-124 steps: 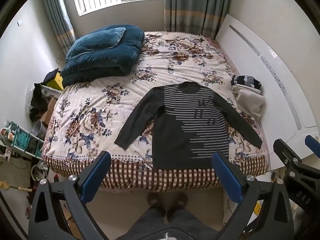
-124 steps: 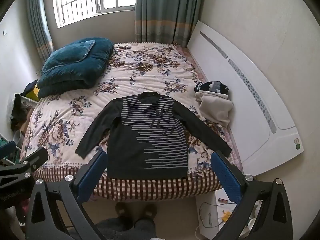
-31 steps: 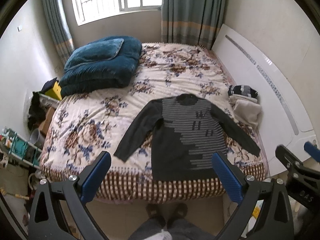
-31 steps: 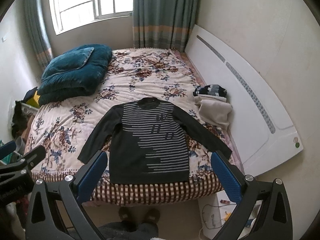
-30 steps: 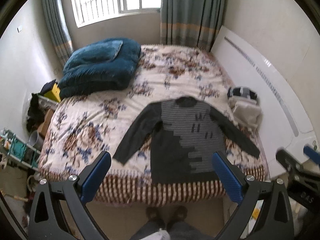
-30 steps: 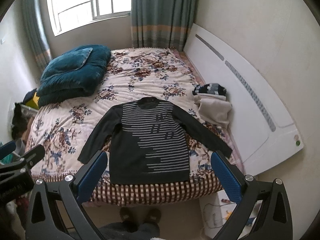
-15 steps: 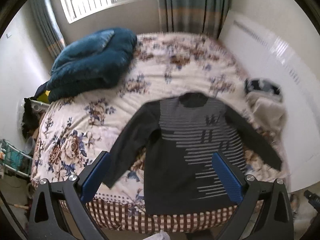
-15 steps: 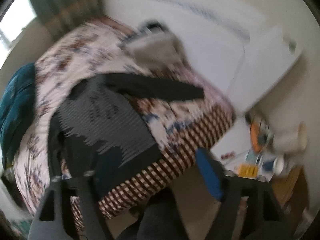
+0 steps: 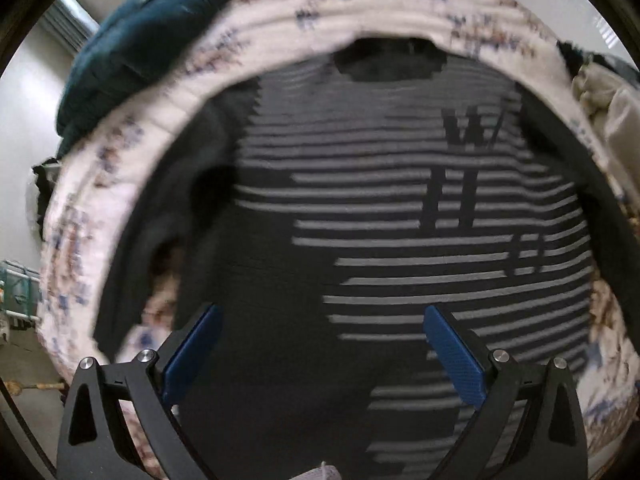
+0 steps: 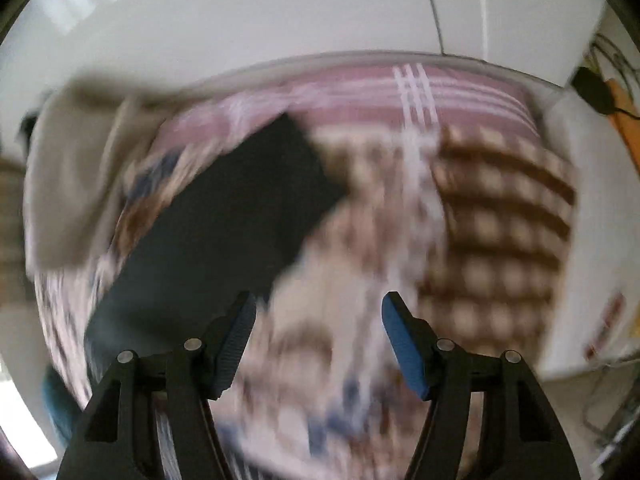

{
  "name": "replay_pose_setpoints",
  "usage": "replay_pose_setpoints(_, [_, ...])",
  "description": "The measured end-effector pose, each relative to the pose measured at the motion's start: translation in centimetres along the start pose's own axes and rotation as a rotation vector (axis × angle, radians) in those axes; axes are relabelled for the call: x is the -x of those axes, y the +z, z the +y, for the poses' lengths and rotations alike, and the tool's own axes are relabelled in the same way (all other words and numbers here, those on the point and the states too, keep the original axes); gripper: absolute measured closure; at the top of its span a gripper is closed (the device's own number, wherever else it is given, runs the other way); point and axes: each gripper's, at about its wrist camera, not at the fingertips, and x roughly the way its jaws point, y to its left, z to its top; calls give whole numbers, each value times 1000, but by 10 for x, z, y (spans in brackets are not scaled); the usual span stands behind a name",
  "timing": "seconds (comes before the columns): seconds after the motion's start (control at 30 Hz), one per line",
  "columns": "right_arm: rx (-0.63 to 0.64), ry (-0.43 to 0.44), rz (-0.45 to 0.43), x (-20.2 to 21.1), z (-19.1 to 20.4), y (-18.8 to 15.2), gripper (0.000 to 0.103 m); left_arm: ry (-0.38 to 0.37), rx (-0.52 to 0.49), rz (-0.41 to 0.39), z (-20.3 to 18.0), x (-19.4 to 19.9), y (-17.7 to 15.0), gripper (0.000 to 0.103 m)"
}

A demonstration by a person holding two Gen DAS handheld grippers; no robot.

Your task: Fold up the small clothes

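Observation:
A dark grey sweater [image 9: 360, 216] with pale stripes lies flat, front up, on the floral bedspread [image 9: 120, 152]. My left gripper [image 9: 320, 320] is open and empty, close above the sweater's lower body near the hem. In the right wrist view my right gripper [image 10: 316, 308] is open and empty, just above the bedspread beside the cuff end of the sweater's right sleeve [image 10: 248, 208]. That view is blurred by motion.
A blue duvet [image 9: 152, 20] is piled at the far left of the bed. Folded beige and striped clothes [image 9: 600, 92] lie at the right edge, also in the right wrist view [image 10: 76, 184]. The white headboard panel [image 10: 320, 12] stands behind the bed's checked edge [image 10: 500, 208].
Both grippers have dropped from standing height down to the bed. The left has closed in over the sweater's body; the right has swung right to the sleeve end. Both stay open.

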Motion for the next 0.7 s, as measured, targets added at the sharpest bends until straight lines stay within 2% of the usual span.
replay_pose_setpoints(0.13, [-118, 50, -28, -50, -4, 28, 29, -5, -13, 65, -24, -52, 2, 0])
replay_pose_setpoints(0.2, [-134, 56, -96, -52, 5, 30, 32, -15, -16, 69, -28, -61, 6, 0])
replay_pose_setpoints(0.27, [-111, 68, -138, -51, 16, 31, 73, -28, -18, 63, -29, -64, 10, 0])
replay_pose_setpoints(0.37, [-57, 72, -133, -51, 34, 32, 92, -31, -25, 40, -27, -65, 17, 0])
replay_pose_setpoints(0.47, [5, 18, -180, -42, 50, 38, 94, -42, 4, 21, -15, -63, 23, 0])
replay_pose_setpoints(0.5, [26, 10, -215, -27, 57, 35, 94, -44, 15, 18, -9, -62, 25, 0])
replay_pose_setpoints(0.6, [52, 45, -303, 18, 76, 36, 94, -52, 49, 2, 2, -62, 34, 0])
replay_pose_setpoints(0.7, [46, 87, -331, 42, 97, 37, 94, -50, 77, -5, 14, -64, 41, 0])
